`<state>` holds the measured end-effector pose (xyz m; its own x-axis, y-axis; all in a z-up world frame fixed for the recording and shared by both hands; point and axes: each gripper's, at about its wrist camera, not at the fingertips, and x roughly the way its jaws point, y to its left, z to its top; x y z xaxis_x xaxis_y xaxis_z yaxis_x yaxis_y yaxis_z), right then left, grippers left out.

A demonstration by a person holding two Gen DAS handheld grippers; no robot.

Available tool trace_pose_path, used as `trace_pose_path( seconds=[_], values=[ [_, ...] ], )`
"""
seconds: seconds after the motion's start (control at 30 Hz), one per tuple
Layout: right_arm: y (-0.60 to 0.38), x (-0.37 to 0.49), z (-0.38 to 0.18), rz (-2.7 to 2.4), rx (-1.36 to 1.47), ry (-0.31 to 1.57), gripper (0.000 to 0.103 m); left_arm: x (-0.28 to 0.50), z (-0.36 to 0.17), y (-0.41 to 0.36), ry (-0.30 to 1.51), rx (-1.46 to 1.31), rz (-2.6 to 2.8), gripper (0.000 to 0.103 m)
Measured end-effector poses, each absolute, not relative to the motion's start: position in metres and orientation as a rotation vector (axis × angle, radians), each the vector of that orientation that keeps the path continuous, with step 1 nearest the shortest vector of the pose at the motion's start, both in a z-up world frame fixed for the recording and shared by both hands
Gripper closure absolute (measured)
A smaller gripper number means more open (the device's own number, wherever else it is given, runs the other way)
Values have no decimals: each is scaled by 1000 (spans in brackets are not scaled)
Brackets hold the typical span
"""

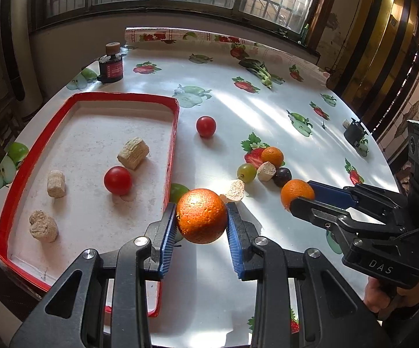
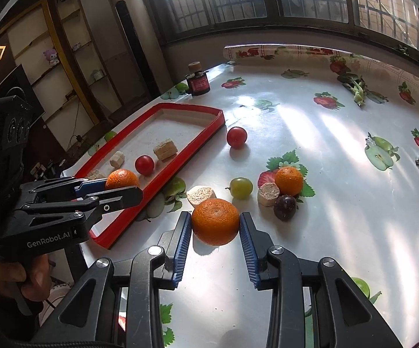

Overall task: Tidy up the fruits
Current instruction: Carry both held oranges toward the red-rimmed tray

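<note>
Left tool (image 1: pixel 200 220) clamps a mandarin (image 1: pixel 201 216) at its widest girth, lifted by the red tray (image 1: pixel 172 156) edge. Right tool (image 2: pixel 216 226) pinches a second mandarin (image 2: pixel 215 225) on the table (image 2: pixel 340 188). Both likely light, peel soft, round; gentle mid-grip suits.

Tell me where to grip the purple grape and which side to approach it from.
Grip the purple grape across its round middle, coming down from above. It touches a beige chunk on its left and sits right in front of an orange, so put the fingers front-left and back-right, where bare table shows.
</note>
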<state>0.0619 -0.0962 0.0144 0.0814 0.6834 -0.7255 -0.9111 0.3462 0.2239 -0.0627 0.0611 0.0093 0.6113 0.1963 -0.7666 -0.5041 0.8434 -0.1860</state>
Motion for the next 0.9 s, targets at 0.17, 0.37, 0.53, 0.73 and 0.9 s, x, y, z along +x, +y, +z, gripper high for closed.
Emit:
trace_pose_path(
  seconds=[0.17,0.37,0.53,0.73,0.9],
  values=[
    [-81,54,19,1247,-334,853,68,-71,12,73,810,-414,443,73],
    [-67,47,21,1273,-344,849,68,-79,11,88,804,-430,470,73],
    [-55,44,18,1288,-352,858,69,-86,12,99,799,-437,486,73],
    [-41,46,18,1297,-350,866,69,-92,13,116,797,-446,516,73],
    [-26,48,20,1309,-344,868,69,-96,15,131,796,-446,546,73]
  ],
)
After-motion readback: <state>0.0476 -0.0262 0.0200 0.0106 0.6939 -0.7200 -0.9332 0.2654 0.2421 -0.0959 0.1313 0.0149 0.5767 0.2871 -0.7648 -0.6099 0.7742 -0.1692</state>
